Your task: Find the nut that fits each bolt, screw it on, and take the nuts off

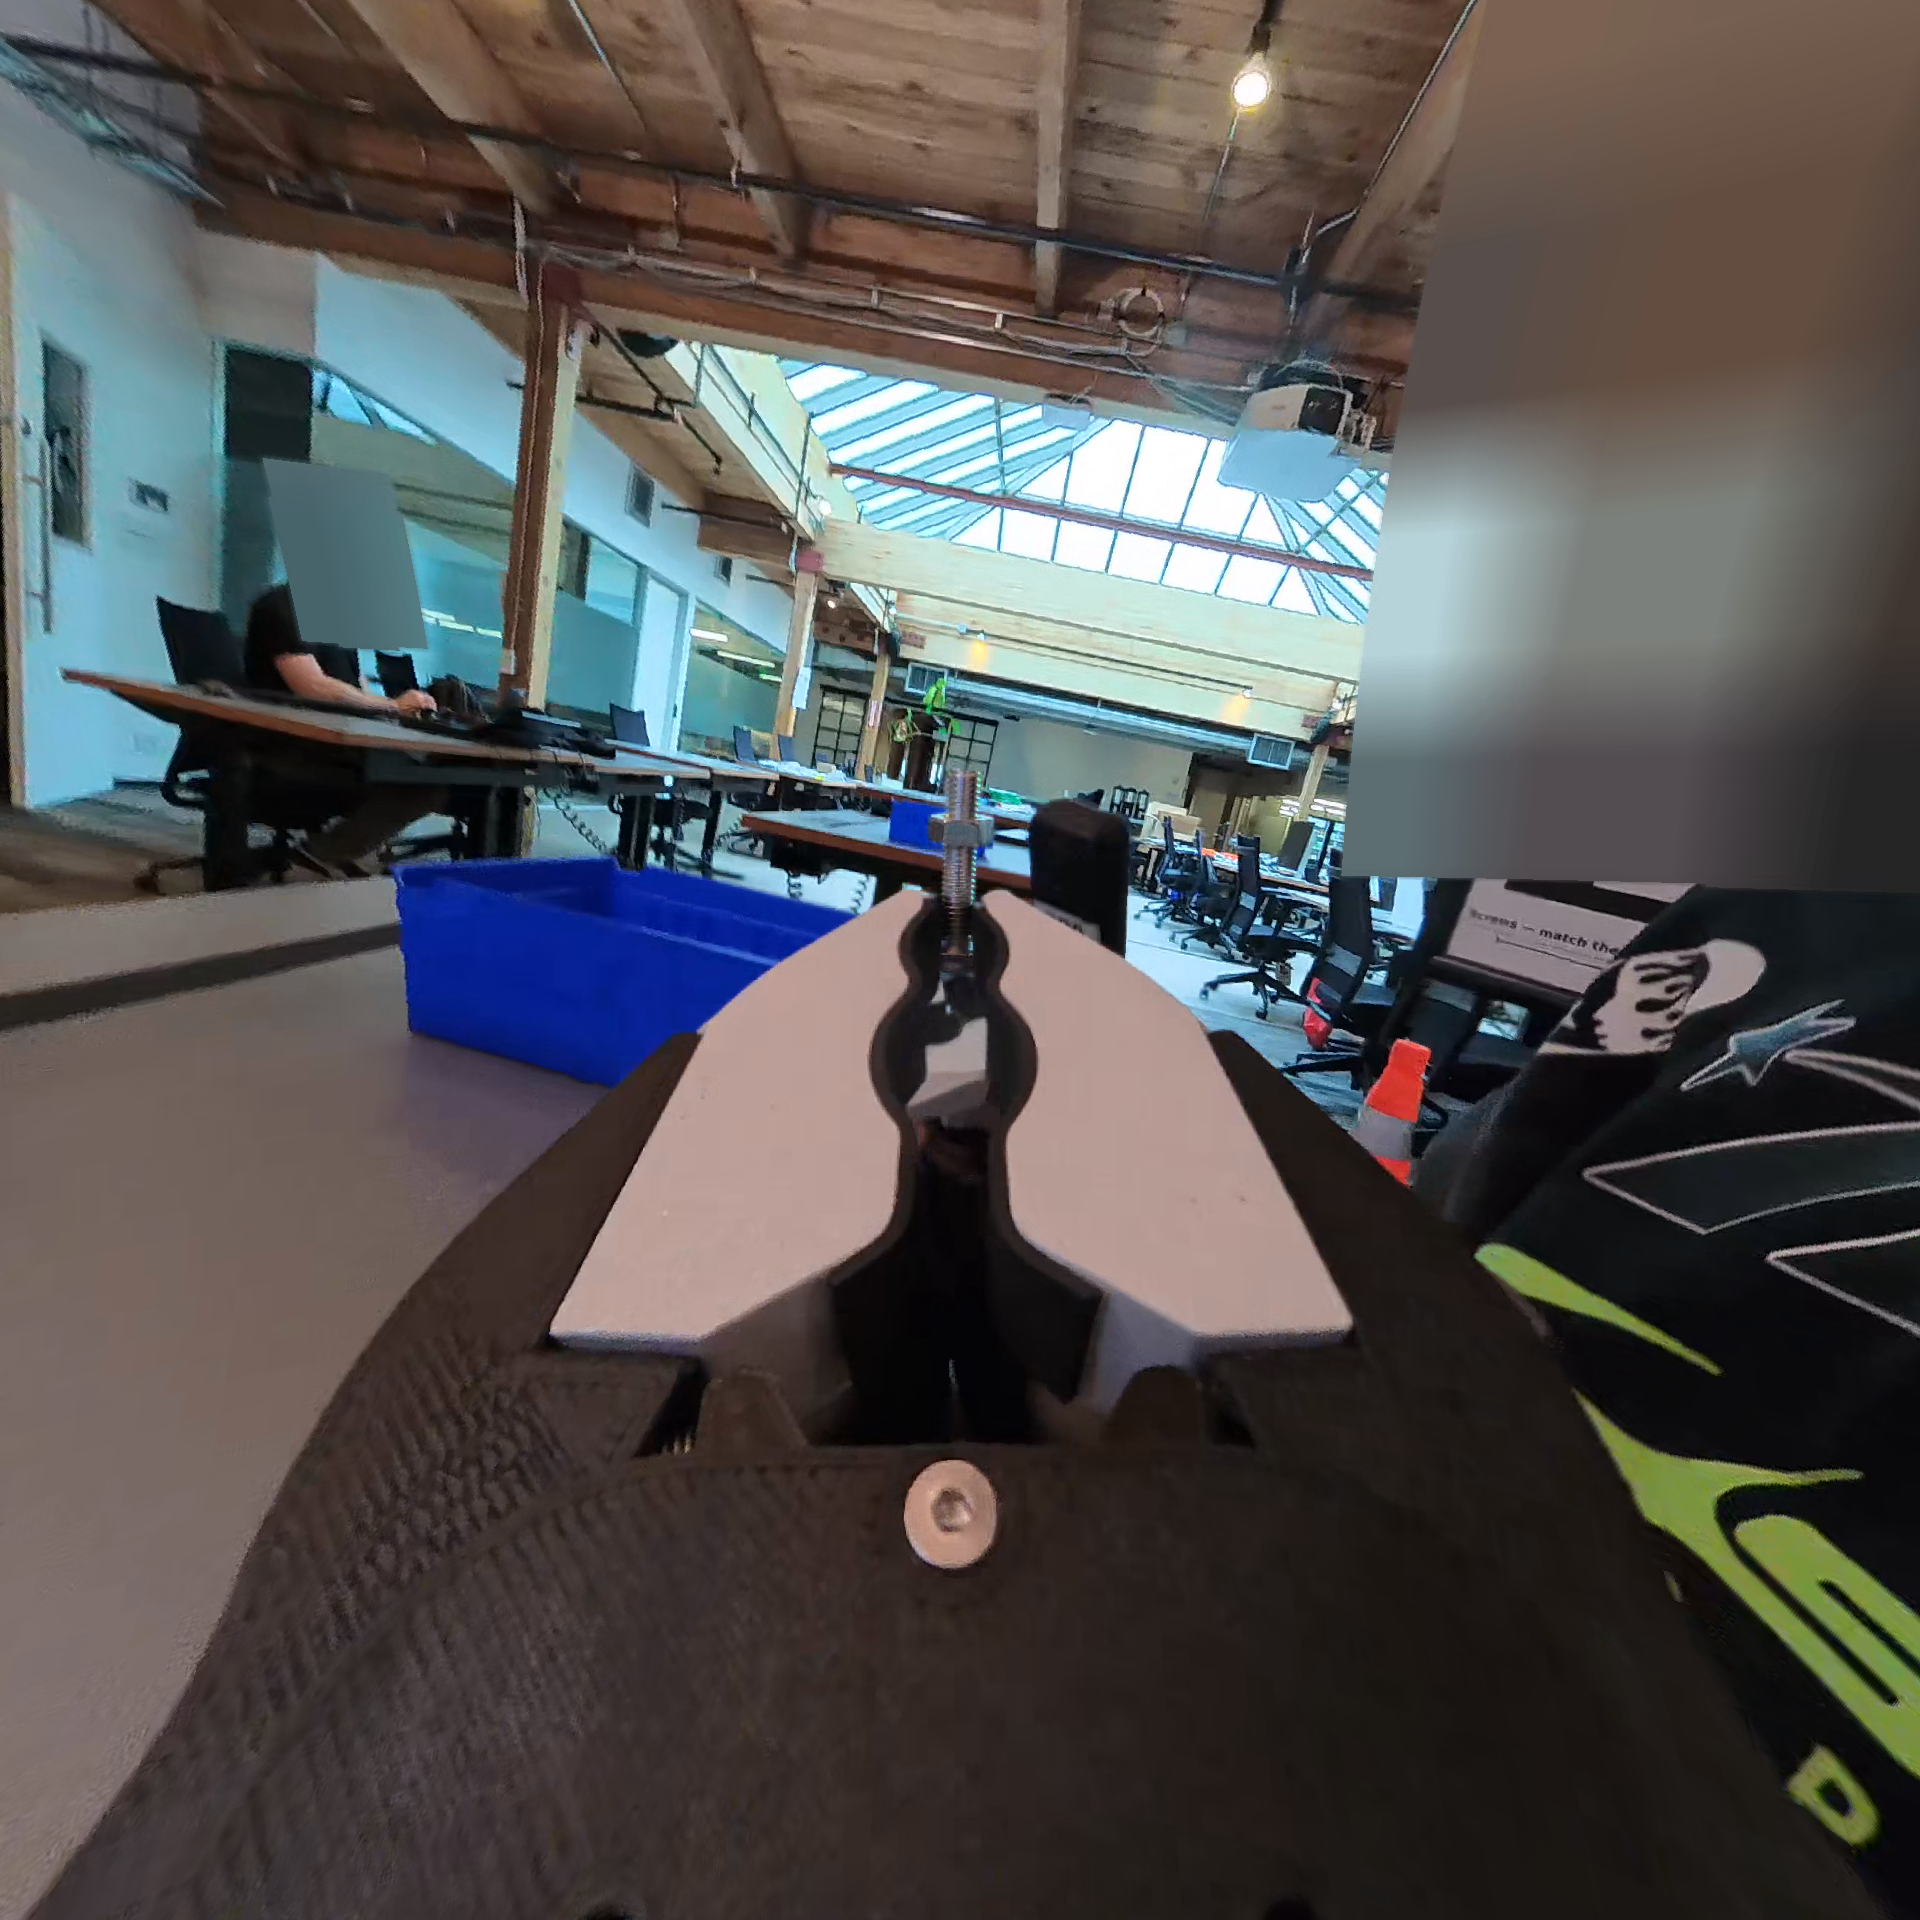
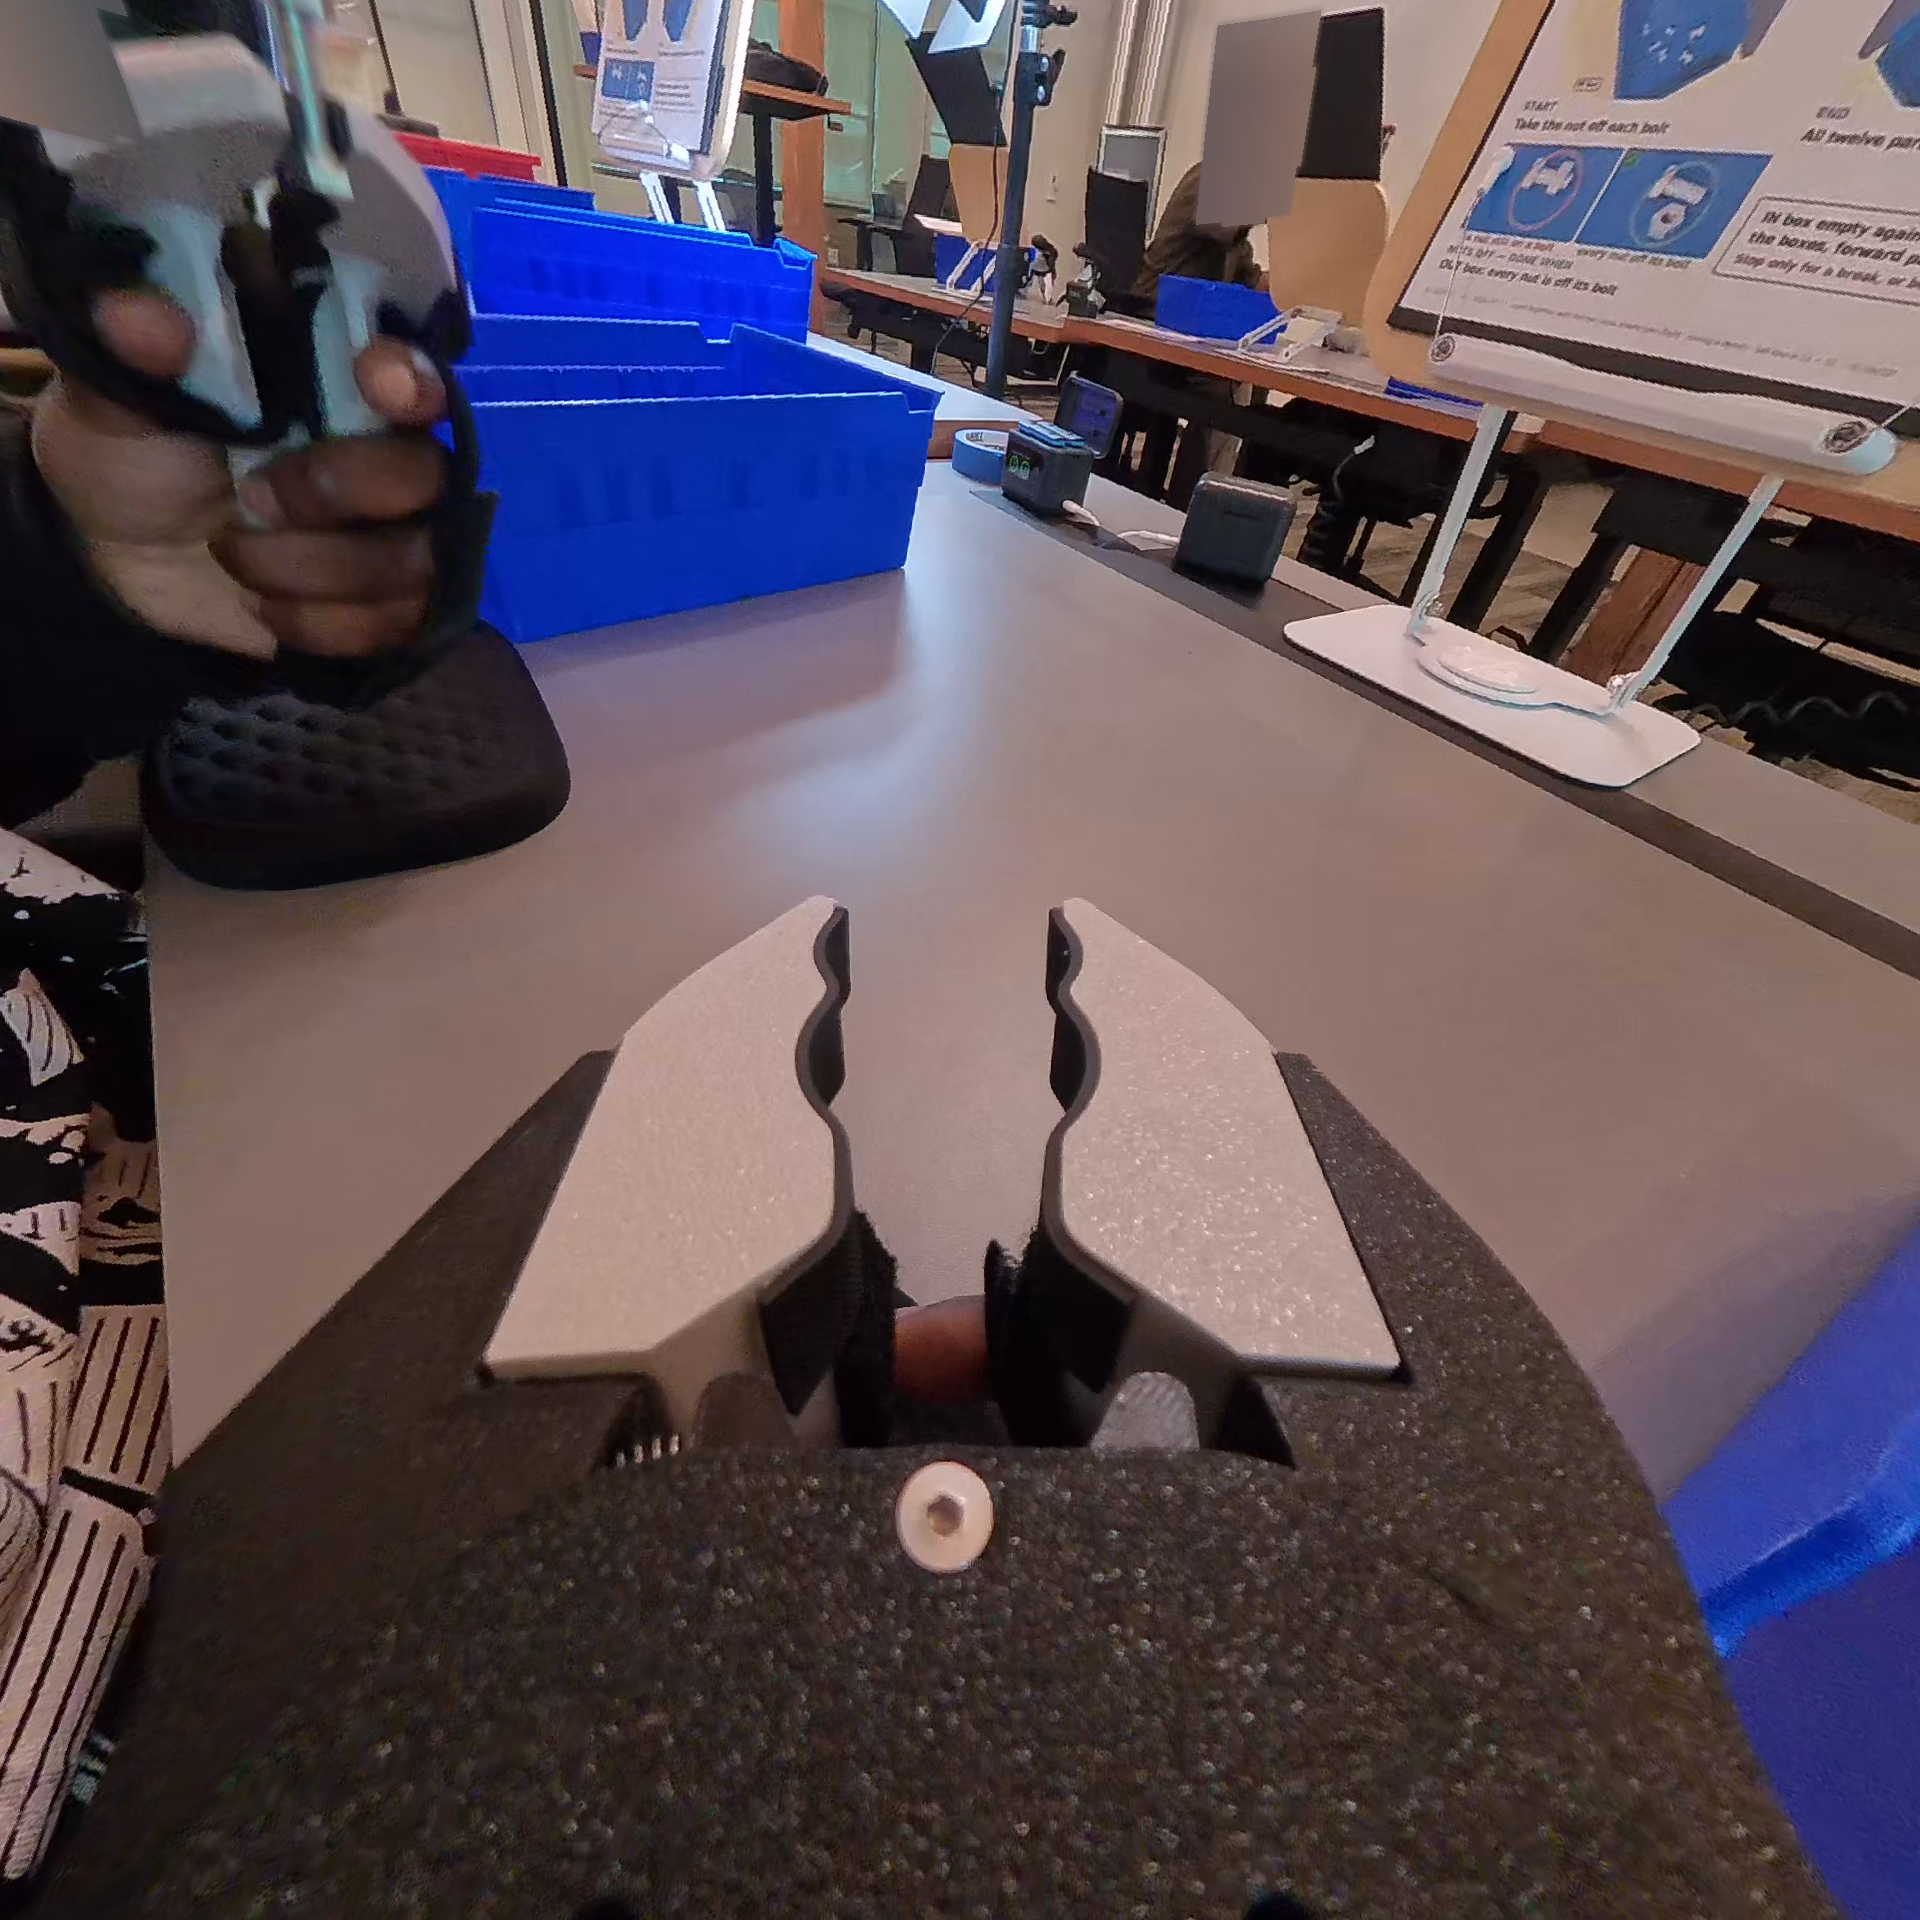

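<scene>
I take the grey table (image 2: pixel 1039 727) as my reference. At its left, raised above the surface, my left gripper (image 1: pixel 961 914) is clamped on one bolt (image 1: pixel 957 831), which stands upright out of the fingertips. One nut (image 1: pixel 958 831) sits partway down the exposed thread. I judge the bolt is held this way to keep the nut free for the other gripper to turn. Beyond this gripper, two blue bins (image 2: pixel 686 457) stand on the table, one behind the other, probably for parts. Right of them, low over the bare middle of the table, my right gripper (image 2: pixel 945 997) has its jaws apart and holds nothing, ready to reach for the nut. At the far right edge stands one instruction board (image 2: pixel 1662 208).
</scene>
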{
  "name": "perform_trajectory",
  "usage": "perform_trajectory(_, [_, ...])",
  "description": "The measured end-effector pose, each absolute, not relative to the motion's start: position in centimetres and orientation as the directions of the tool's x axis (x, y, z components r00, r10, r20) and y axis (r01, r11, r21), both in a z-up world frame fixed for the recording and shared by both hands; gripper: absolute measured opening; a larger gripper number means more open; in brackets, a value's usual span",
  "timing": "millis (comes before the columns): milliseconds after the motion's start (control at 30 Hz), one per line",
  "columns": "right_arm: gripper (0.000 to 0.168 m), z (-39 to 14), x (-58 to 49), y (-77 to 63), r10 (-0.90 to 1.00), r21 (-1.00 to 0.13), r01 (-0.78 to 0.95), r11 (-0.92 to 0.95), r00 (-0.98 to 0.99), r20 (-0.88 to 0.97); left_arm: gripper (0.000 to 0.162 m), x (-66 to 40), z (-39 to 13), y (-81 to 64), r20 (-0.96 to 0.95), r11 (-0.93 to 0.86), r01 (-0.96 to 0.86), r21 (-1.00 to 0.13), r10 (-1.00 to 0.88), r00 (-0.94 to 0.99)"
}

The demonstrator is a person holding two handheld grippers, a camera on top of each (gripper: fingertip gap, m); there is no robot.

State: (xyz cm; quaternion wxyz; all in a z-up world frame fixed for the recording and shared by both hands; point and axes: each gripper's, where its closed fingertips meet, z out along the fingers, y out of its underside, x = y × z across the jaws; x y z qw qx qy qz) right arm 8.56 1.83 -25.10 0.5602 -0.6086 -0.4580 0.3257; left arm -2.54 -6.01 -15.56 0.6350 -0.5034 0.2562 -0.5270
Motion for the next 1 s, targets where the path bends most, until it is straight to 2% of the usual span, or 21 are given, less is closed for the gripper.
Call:
perform_trajectory(233, [0.037,-24.7,7.4,1.4,0.923,-0.977,0.192,0.088,0.354,0.152,0.006,-1.3,-19.5,-5.4,0.227,-0.090,0.363,-0.927,-0.907,0.355])
perform_trajectory(333, [0.037,-23.1,5.4,0.0,0.953,-0.995,0.069,0.071,0.289,0.088,0.006,-0.9,-19.8,-5.8,0.210,-0.079,0.348,-0.934,-0.911,0.355])
perform_trajectory(500, [0.056,-20.3,1.1,-3.9,0.996,-0.983,-0.179,-0.039,0.073,-0.053,0.006,0.1,-20.9,-6.2,0.193,-0.094,0.285,-0.954,-0.919,0.343])
perform_trajectory(633, [0.067,-20.2,-0.9,-5.5,0.995,-0.976,-0.194,-0.097,-0.010,-0.097,0.005,0.4,-21.0,-6.4,0.189,-0.100,0.271,-0.957,-0.926,0.327])
perform_trajectory(767, [0.064,-19.3,-1.3,-5.0,0.986,-0.949,-0.267,-0.166,-0.018,-0.168,0.006,0.7,-21.3,-6.6,0.174,-0.094,0.248,-0.964,-0.930,0.324])
perform_trajectory(1000, [0.060,-19.8,-1.8,-4.9,0.989,-0.964,-0.222,-0.145,0.008,-0.151,0.005,1.1,-21.5,-6.9,0.160,-0.091,0.222,-0.971,-0.935,0.315])
